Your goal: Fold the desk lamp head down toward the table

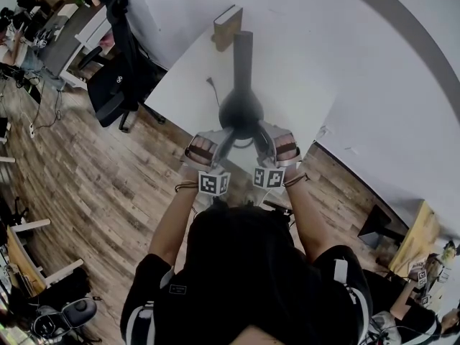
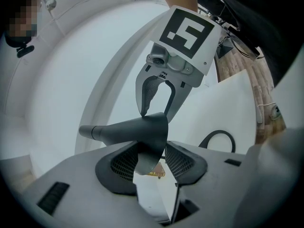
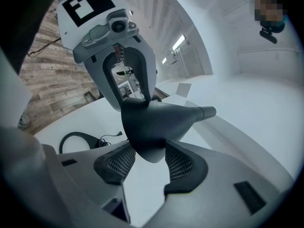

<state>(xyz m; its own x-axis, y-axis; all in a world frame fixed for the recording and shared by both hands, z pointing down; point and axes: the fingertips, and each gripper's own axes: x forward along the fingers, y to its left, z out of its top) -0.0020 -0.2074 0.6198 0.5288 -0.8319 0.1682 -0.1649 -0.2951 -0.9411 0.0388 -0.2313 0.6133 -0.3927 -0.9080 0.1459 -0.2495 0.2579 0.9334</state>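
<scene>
The black desk lamp's cone head [image 1: 241,110] hangs level above the white table [image 1: 302,85], its neck [image 1: 243,49] running away from me. My left gripper [image 1: 219,139] and right gripper [image 1: 264,136] flank the head's wide rim from opposite sides. In the left gripper view the rim [image 2: 152,141] sits between the left gripper [image 2: 153,161] pads, with a gap showing at the right pad. In the right gripper view the cone [image 3: 156,122] dips between the right gripper [image 3: 146,161] pads, which stand wide. Each view shows the other gripper straddling the rim's far side.
A black ring with a cable [image 3: 78,141] lies on the table below the lamp. A brown box [image 1: 227,26] stands at the table's far end. A black office chair [image 1: 118,70] stands on the wooden floor to the left. White walls curve behind.
</scene>
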